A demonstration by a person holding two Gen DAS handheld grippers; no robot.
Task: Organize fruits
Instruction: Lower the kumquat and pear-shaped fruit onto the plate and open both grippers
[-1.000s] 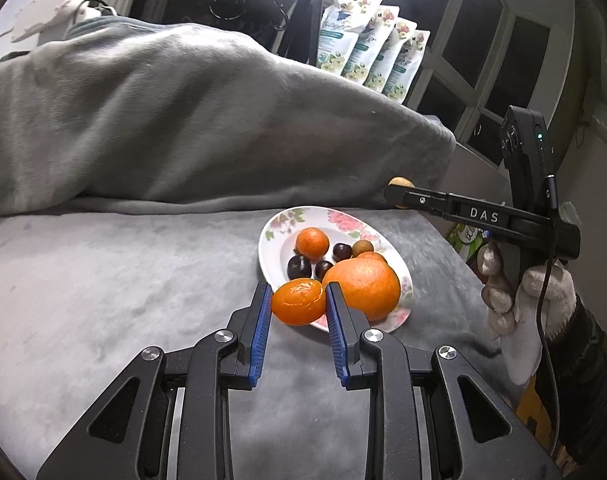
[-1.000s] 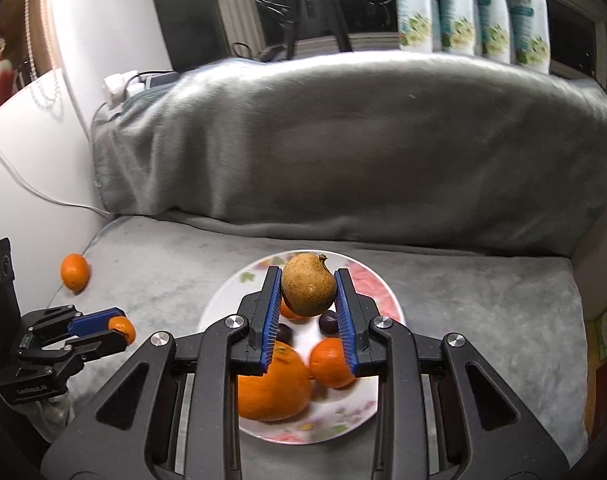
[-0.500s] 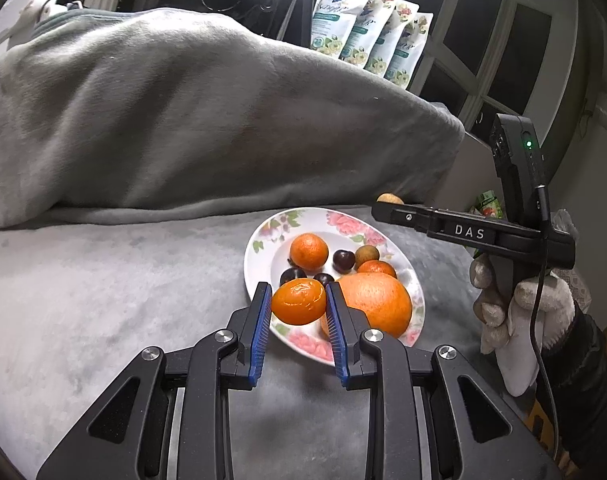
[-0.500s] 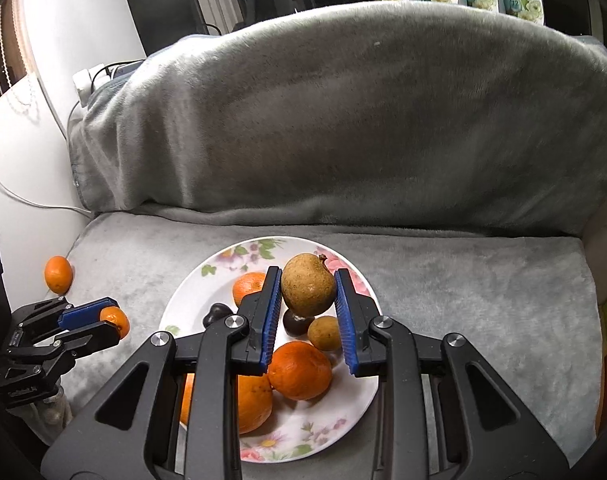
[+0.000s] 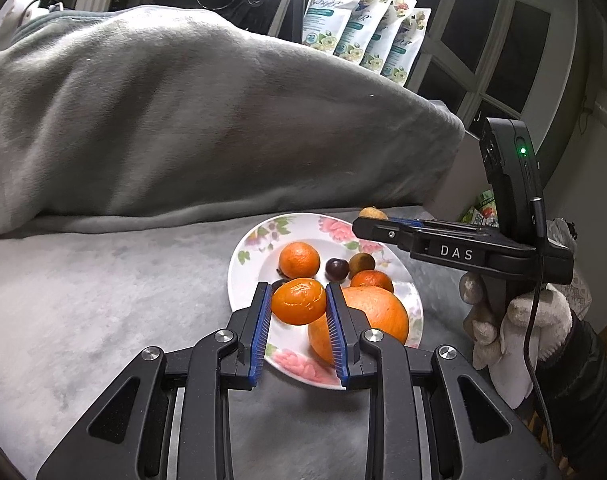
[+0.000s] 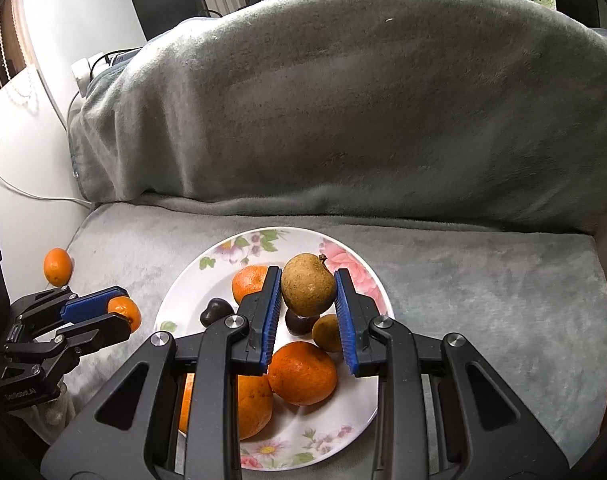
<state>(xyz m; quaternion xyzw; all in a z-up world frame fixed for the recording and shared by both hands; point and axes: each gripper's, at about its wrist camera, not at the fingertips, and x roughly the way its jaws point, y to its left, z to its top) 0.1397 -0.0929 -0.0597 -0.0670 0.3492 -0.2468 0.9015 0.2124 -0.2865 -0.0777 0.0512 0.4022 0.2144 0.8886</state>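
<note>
Left claw (image 5: 298, 306) grips a tangerine (image 5: 299, 301), right claw (image 6: 308, 301) a brown fruit (image 6: 308, 289), both above the plate (image 6: 355, 420); each should lower gently into bare spots.

Small mandarin (image 5: 299, 301) and brown pear-like fruit (image 6: 308, 289) aloft over floral plate (image 6: 355, 412) of oranges, dark fruits

A grey blanket (image 6: 363, 128) drapes over a bulky shape and spreads flat in front. Four flowered pouches (image 5: 367, 36) stand in a row before dark windows (image 5: 499, 40). A white cable (image 6: 27, 192) trails along the white surface (image 6: 19, 152).
</note>
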